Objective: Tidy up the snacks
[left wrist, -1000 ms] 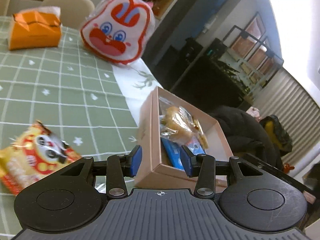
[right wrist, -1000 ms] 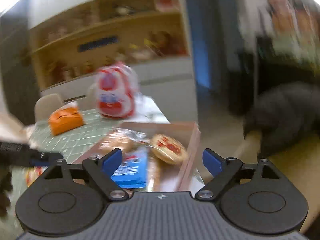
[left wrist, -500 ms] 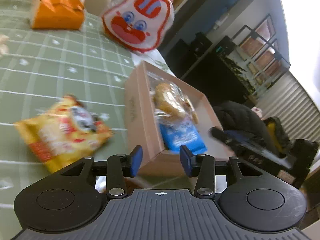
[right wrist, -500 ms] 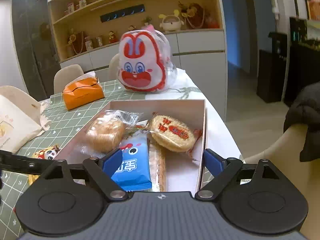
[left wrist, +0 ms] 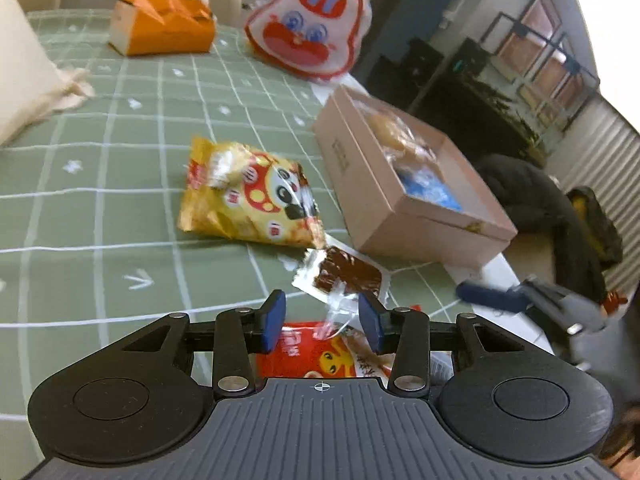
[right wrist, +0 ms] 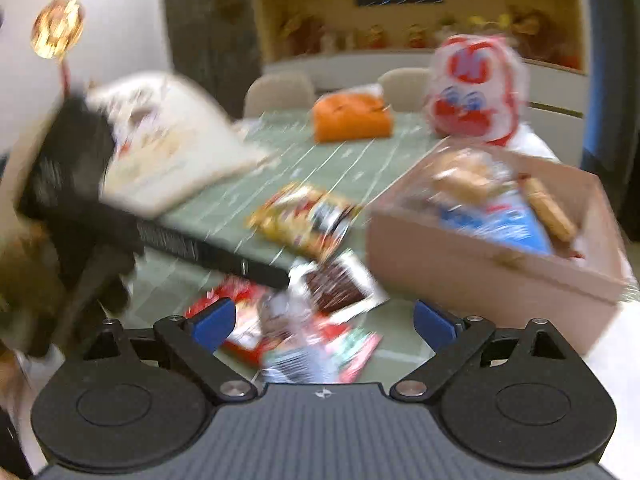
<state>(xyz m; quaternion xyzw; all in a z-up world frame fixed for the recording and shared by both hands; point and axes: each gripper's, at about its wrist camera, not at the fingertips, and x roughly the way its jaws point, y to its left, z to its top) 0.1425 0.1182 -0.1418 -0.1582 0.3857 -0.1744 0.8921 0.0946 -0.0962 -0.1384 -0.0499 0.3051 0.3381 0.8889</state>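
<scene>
A pink cardboard box [left wrist: 432, 236] on the green checked tablecloth holds a blue packet, a round cracker and wrapped biscuits. Left of it lies a yellow snack bag [left wrist: 248, 196]. Nearer the table's edge lie a brown snack in a clear wrapper [left wrist: 348, 272] and a red packet [left wrist: 320, 354]. My left gripper [left wrist: 322, 320] hovers over these two, half open and gripping nothing. My right gripper [right wrist: 323, 322] hangs over the same pile [right wrist: 304, 332], its jaws opening wide with nothing pressed between them. In the blurred right wrist view the box [right wrist: 480, 276] is on the right.
A rabbit-face bag [left wrist: 308, 28] and an orange box [left wrist: 164, 28] stand at the far end of the table. A cream cloth bag [left wrist: 20, 72] lies at the left. Chairs stand behind. Dark clothing [left wrist: 532, 200] lies beyond the table's right edge.
Both grippers have swung away from the box toward the loose packets at the table's near edge. The right gripper's jaws stand wider than before.
</scene>
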